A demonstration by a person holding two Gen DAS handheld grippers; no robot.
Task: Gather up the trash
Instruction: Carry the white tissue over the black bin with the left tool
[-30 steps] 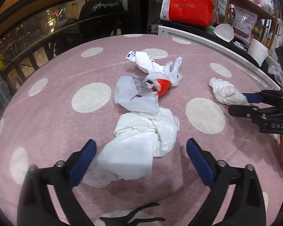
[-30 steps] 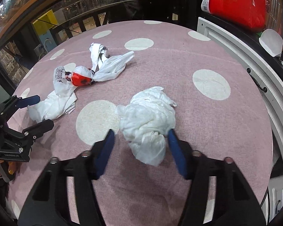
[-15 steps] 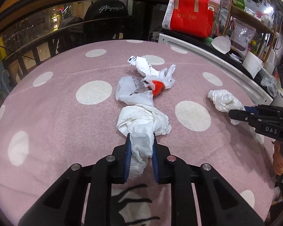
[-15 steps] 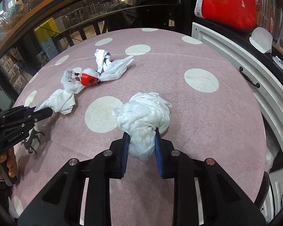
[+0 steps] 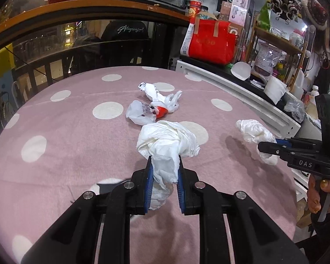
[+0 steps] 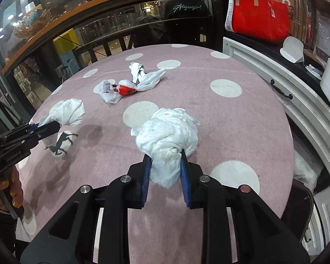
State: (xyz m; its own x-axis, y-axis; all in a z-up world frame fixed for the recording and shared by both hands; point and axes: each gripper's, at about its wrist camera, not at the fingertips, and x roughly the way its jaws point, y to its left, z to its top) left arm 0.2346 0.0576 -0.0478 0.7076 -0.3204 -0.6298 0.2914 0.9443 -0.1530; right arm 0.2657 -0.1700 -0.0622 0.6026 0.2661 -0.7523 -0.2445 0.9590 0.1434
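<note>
My left gripper is shut on a crumpled white paper wad and holds it above the pink dotted tablecloth. My right gripper is shut on a second crumpled white wad, also lifted off the cloth. Each gripper shows in the other's view: the right one with its wad, the left one with its wad. A white plastic bag with a red piece lies on the table beyond; it also shows in the right wrist view.
A white cabinet edge runs along the table's right side, with a red bag, white cups and shelves behind. A glass railing with a wooden top curves behind the table. A black deer print marks the cloth.
Both grippers closed on their white wads and lifted them off the table; the views have risen and pulled back from the cloth.
</note>
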